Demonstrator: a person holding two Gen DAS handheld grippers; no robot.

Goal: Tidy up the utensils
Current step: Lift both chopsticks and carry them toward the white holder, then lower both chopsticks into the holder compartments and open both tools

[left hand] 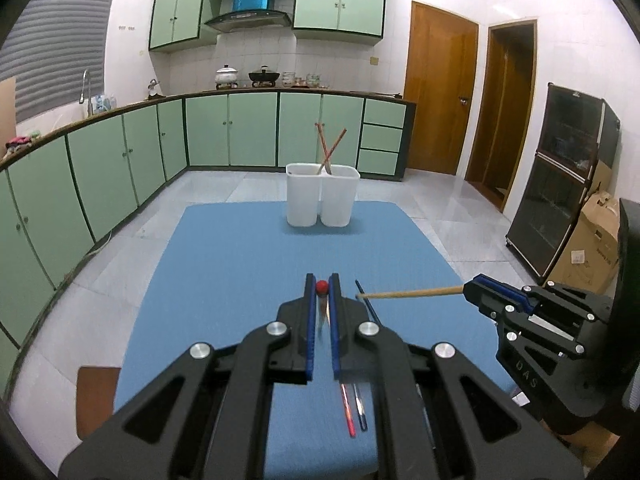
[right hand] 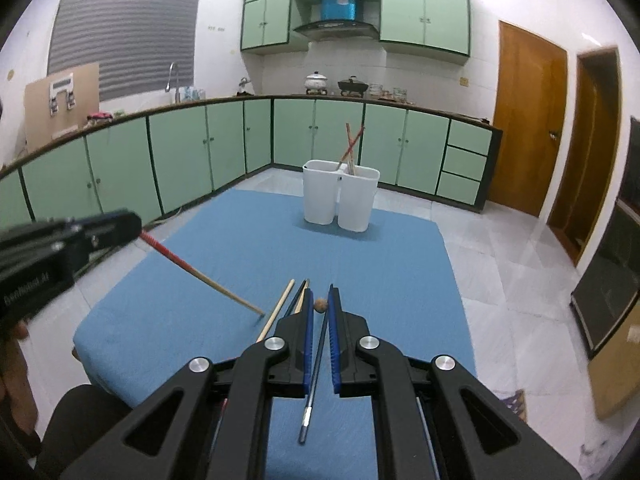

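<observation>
— Gripping a red-ended wooden chopstick [right hand: 200,276], the left claw [left hand: 322,287] is clamped on it; the shaft slants down, tip touching the blue cloth-covered desk [left hand: 240,256].

— And the right claw [right hand: 320,304]?

— It pinches a plain tan wooden chopstick [left hand: 412,293], lying level, pointing leftward. Two chopsticks cross in the white twin-compartment plastic holder [left hand: 323,196].

Each camera sits just behind its own gripper and looks forward along the two fingers, low and close over the blue mat [left hand: 224,264]. Both face the white holder [left hand: 323,196] at the far end and the green kitchen cupboards [left hand: 232,128] behind. The left view catches the right gripper [left hand: 472,292] at its right side. The right view catches the left gripper [right hand: 136,220] at its left side.
</observation>
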